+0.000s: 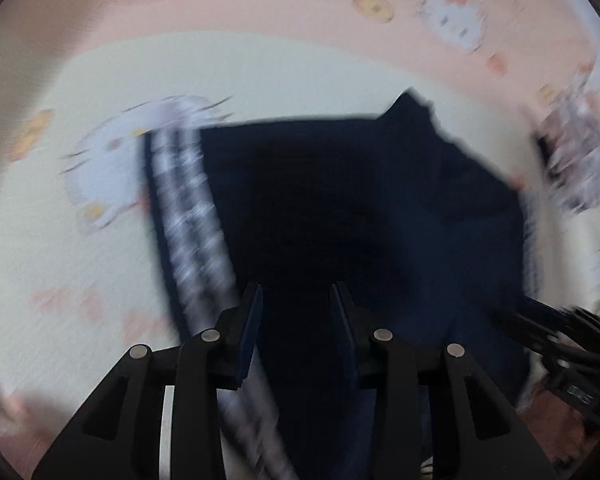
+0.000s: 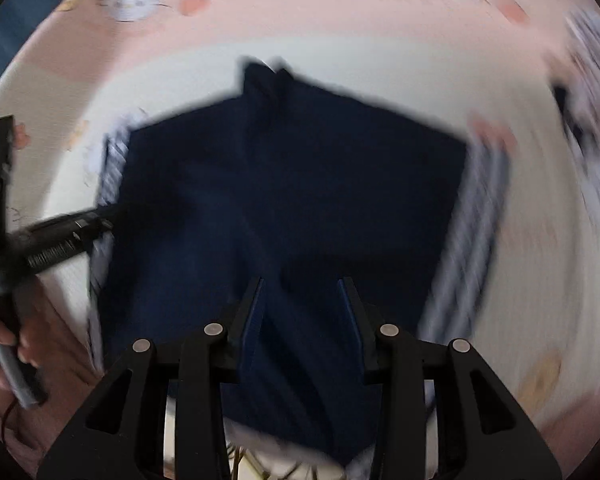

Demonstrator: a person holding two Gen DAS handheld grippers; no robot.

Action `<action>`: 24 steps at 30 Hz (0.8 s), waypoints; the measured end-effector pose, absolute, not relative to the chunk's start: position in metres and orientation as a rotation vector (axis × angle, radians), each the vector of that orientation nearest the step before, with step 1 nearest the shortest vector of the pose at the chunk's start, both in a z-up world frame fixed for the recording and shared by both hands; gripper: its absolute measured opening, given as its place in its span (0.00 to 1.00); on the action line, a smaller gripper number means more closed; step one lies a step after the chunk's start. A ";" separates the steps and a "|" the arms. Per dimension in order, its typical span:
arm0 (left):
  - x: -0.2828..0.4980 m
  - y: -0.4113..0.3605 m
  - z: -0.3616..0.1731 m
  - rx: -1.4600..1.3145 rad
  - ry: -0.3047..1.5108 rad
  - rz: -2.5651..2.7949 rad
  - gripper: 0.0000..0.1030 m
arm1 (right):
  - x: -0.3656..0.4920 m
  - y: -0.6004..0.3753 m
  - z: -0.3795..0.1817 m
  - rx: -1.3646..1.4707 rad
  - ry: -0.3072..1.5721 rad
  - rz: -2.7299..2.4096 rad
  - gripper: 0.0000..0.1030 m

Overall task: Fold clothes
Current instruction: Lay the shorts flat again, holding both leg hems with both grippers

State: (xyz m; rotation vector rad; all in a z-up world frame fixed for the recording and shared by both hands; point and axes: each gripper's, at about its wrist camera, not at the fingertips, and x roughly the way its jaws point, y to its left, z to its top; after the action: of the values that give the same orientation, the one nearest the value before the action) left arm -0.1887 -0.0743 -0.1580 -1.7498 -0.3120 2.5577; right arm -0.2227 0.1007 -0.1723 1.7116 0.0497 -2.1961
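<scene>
A dark navy garment [image 1: 340, 208] with white side stripes [image 1: 188, 208] lies spread on a cream and pink cartoon-cat bedsheet [image 1: 80, 260]. It also shows in the right wrist view [image 2: 292, 184], with striped edges on both sides. My left gripper [image 1: 296, 300] is open over the garment's near part, with nothing between its fingers. My right gripper [image 2: 302, 292] is open over the garment's near edge, also empty. The right gripper's black body shows at the right edge of the left wrist view [image 1: 560, 340]. The left gripper, held in a hand, shows at the left of the right wrist view [image 2: 52, 240]. Both views are motion-blurred.
A blurred black-and-white patterned item [image 1: 576, 160] lies on the sheet to the right of the garment; it also shows in the right wrist view [image 2: 592, 120]. The sheet's pink band [image 2: 340, 20] runs along the far side. A blue surface [image 2: 16, 36] shows at far left.
</scene>
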 end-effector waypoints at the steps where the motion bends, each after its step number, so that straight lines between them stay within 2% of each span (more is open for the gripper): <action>1: -0.179 -0.069 -0.152 -1.743 -0.283 2.580 0.37 | -0.213 0.110 -0.172 1.726 0.021 -2.211 0.36; 2: -0.167 -0.062 -0.146 -1.718 -0.295 2.582 0.43 | -0.204 0.119 -0.171 1.740 -0.007 -2.225 0.36; 5: -0.147 -0.036 -0.154 -1.703 -0.384 2.485 0.44 | -0.175 0.147 -0.170 1.781 -0.094 -2.267 0.37; 10: -0.137 -0.005 -0.187 -1.807 -0.125 2.437 0.44 | -0.178 0.158 -0.194 1.811 -0.074 -2.245 0.37; 14: -0.123 -0.008 -0.189 -1.819 -0.051 2.502 0.44 | -0.172 0.147 -0.190 1.799 0.111 -2.269 0.37; 16: -0.116 -0.013 -0.185 -1.788 -0.096 2.523 0.44 | -0.168 0.152 -0.186 1.789 0.109 -2.288 0.37; 18: -0.111 -0.018 -0.180 -1.733 -0.199 2.520 0.44 | -0.169 0.157 -0.182 1.773 0.028 -2.271 0.37; 20: -0.107 -0.016 -0.177 -1.700 -0.226 2.514 0.44 | -0.171 0.156 -0.178 1.747 -0.019 -2.227 0.36; 24: -0.103 -0.018 -0.190 -1.783 -0.182 2.495 0.44 | -0.163 0.131 -0.181 1.738 0.145 -2.177 0.37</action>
State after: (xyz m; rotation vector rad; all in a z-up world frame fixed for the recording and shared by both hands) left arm -0.1028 -0.0183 -0.1897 -1.7832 -0.1823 2.4947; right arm -0.1632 0.1310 -0.1811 1.7382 0.1453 -2.1770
